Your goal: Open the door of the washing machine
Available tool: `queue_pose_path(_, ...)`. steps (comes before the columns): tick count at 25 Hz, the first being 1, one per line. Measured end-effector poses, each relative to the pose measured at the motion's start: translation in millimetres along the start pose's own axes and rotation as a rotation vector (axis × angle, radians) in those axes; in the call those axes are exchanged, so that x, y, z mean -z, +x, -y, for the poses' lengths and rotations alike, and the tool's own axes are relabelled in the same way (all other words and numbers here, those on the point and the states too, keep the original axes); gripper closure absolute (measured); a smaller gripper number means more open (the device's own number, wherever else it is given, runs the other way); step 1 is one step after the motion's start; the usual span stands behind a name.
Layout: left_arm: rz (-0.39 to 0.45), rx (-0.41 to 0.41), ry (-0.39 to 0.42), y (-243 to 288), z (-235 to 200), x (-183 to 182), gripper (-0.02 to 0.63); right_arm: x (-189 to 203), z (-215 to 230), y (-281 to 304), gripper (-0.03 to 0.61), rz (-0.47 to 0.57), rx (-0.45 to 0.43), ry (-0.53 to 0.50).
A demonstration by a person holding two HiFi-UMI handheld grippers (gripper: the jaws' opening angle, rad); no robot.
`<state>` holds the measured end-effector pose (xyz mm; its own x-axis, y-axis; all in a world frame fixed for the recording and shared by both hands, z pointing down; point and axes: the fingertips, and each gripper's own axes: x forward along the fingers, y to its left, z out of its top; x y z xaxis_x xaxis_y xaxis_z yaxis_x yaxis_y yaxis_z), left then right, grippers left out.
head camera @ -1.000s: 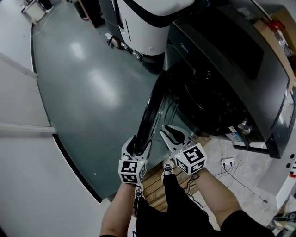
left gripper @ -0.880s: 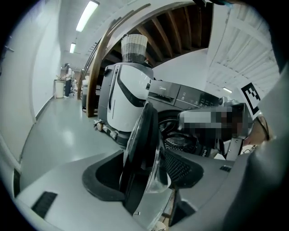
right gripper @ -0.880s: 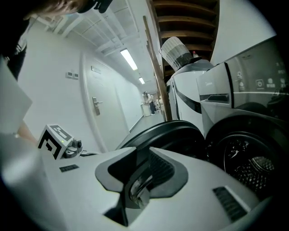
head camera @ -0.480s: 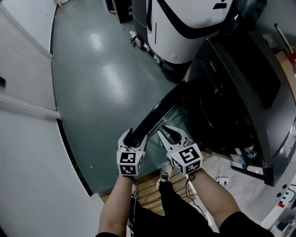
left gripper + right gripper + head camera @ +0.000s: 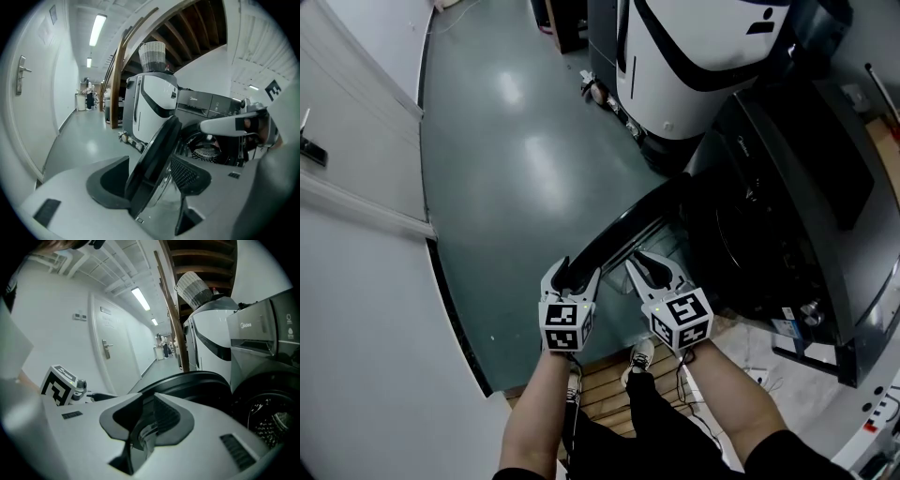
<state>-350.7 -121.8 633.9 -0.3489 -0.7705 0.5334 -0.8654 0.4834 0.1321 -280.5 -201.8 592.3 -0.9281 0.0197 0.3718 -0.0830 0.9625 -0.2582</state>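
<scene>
The dark washing machine stands at the right, and its round black door is swung out over the floor. My left gripper is shut on the door's outer rim. In the left gripper view the rim runs between the two pads of that gripper. My right gripper sits just right of the door on its inner side. Its jaws are closing to a narrow gap, and I see nothing clearly pinched in it. The drum opening is exposed.
A white and black appliance stands behind the washer. A wooden pallet and the person's shoe are below my grippers, with cables at the right. A white wall with a door borders the grey-green floor.
The door has swung further away from the machine with my left gripper on its rim. Both grippers have moved along with it, and the right jaws have narrowed slightly.
</scene>
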Motion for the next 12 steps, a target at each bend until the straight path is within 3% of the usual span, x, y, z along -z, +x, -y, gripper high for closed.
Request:
queue_pose_path(6, 0.051, 0.038, 0.023, -29, 4, -21, 0.330, -10, -10, -13, 0.555, 0.015, 0.065, -0.007)
queue_pose_path(12, 0.094, 0.112, 0.047, -81, 12, -38, 0.357, -27, -48, -40, 0.560, 0.038, 0.085, -0.005)
